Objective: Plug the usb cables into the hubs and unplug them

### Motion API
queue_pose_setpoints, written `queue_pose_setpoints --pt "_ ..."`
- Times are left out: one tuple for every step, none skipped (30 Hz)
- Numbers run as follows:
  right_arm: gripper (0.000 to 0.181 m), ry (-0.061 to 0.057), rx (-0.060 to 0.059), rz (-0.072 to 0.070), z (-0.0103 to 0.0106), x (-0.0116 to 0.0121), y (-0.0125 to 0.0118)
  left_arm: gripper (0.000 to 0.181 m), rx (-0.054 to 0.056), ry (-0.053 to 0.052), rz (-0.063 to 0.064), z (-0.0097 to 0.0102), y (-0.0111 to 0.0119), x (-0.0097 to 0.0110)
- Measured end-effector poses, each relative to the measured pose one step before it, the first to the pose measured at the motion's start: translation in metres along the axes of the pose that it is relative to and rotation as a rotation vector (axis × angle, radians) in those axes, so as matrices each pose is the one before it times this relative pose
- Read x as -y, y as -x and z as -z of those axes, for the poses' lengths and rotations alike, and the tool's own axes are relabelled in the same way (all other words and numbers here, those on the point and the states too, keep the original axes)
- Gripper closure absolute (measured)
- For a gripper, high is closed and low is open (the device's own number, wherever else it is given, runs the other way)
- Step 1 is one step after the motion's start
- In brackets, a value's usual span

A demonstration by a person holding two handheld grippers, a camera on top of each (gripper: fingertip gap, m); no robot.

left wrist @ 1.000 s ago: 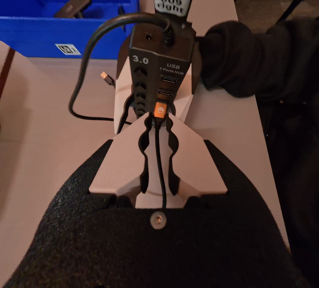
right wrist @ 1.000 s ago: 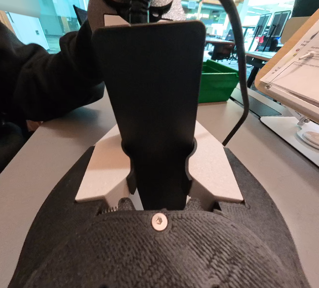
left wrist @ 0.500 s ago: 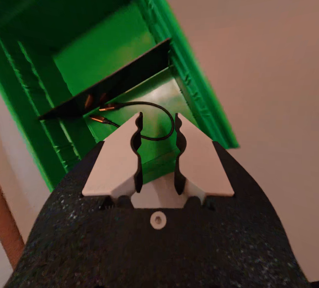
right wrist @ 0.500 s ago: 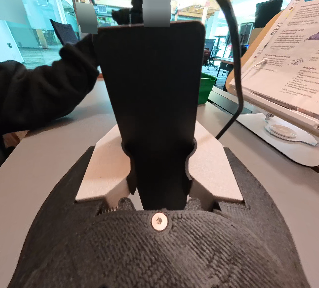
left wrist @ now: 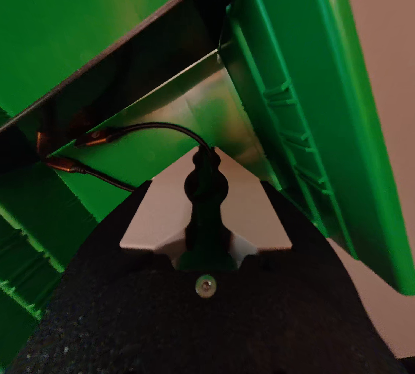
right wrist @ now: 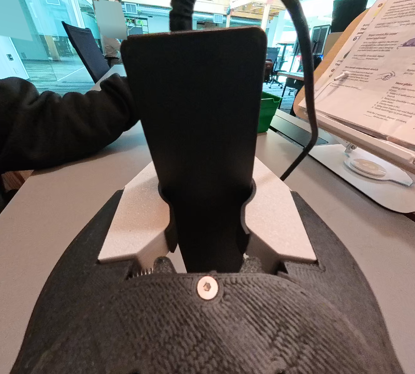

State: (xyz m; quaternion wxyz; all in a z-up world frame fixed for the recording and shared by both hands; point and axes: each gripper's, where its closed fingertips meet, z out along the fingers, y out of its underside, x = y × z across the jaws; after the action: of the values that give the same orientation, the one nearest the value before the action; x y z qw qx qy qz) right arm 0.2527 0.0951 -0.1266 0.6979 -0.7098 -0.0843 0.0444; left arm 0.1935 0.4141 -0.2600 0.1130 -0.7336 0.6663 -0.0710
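Item 1. Printed sheet (right wrist: 368,67), propped on a tilted white stand (right wrist: 336,161) at the right of the right wrist view. It bears bold headings, short paragraphs of small black type, round yellow bullet marks down its left margin, a blue block at the top corner and small line drawings, one of a hand (wording not recorded here; the lower lines are too fine to make out).

Item 2. Orange-and-dark plug (left wrist: 96,136) of a black usb cable (left wrist: 170,126), lying in the green bin (left wrist: 292,71). It has a small pale mark on its top face, blurred and illegible.

Item 3. Hub (right wrist: 193,105): dark face towards the camera, nothing legible.
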Motion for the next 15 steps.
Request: queue_pose_setpoints --pt "0.119 -0.0031 -0.0048 0.002 0.00047 0.00053 -0.00069 0.169 0.0204 -0.0157 -0.0236 0.00376 0.00291 0.00128" --pt "0.119 -0.0046 -0.0006 -0.0014 0.00042 0.00092 -0.00017 0.173 0.0126 -0.0438 -0.0019 0.00904 0.00229 0.00508" --pt "0.119 -0.0045 -0.0031 -0.0011 0.00063 0.00091 -0.0005 0.176 0.0117 -0.0645 0.0044 0.01533 0.00204 0.0081" --pt "0.119 -0.0021 -0.0051 0.0011 0.00072 0.00087 -0.00107 0.179 0.0111 -0.0817 0.0026 0.02088 0.00057 0.01083" --pt "0.119 -0.0031 -0.0024 0.0023 0.0011 0.00113 -0.00052 0.18 0.0219 -0.0878 -0.0052 0.02422 -0.00007 0.01241" --pt "0.119 -0.0076 -0.003 0.0011 0.00143 0.00194 -0.00073 0.18 0.0296 -0.0826 -0.0214 0.02511 -0.00119 0.01302" --pt "0.119 -0.0131 -0.0054 -0.0024 0.00162 0.00281 -0.00124 0.18 0.0087 -0.0983 -0.0403 0.02446 -0.00637 0.01666" --pt "0.119 -0.017 -0.0018 -0.0073 0.00173 0.00317 -0.00095 0.18 -0.0009 -0.1066 -0.05 0.02224 -0.00945 0.02014" --pt "0.119 -0.0185 -0.0013 -0.008 0.00185 0.00324 -0.00098 0.18 -0.0216 -0.1035 -0.0653 0.01831 -0.01423 0.02125" --pt "0.119 -0.0175 -0.008 -0.005 0.00199 0.00279 -0.0019 0.18 -0.0542 -0.1023 -0.0653 0.01354 -0.01983 0.02227" --pt "0.119 -0.0127 -0.0064 -0.0044 0.00222 0.00216 -0.00184 0.18 -0.0749 -0.0943 -0.0843 0.00778 -0.02358 0.02174" --pt "0.119 -0.0087 -0.0065 -0.0028 0.00247 0.00184 -0.00199 0.18 -0.0773 -0.0755 -0.0898 0.00126 -0.02392 0.01809" --pt "0.119 -0.007 -0.0141 0.0029 0.00303 0.00159 -0.00301 0.18 -0.0665 -0.0382 -0.0551 -0.00475 -0.0196 0.01229" --pt "0.119 -0.007 -0.0116 0.001 0.00354 0.00176 -0.00292 0.18 -0.0685 -0.003 -0.053 -0.00951 -0.01811 0.00587" --pt "0.119 -0.0115 -0.0135 -0.0012 0.00385 0.00247 -0.00342 0.18 -0.0771 0.001 -0.064 -0.01281 -0.01808 0.00246"
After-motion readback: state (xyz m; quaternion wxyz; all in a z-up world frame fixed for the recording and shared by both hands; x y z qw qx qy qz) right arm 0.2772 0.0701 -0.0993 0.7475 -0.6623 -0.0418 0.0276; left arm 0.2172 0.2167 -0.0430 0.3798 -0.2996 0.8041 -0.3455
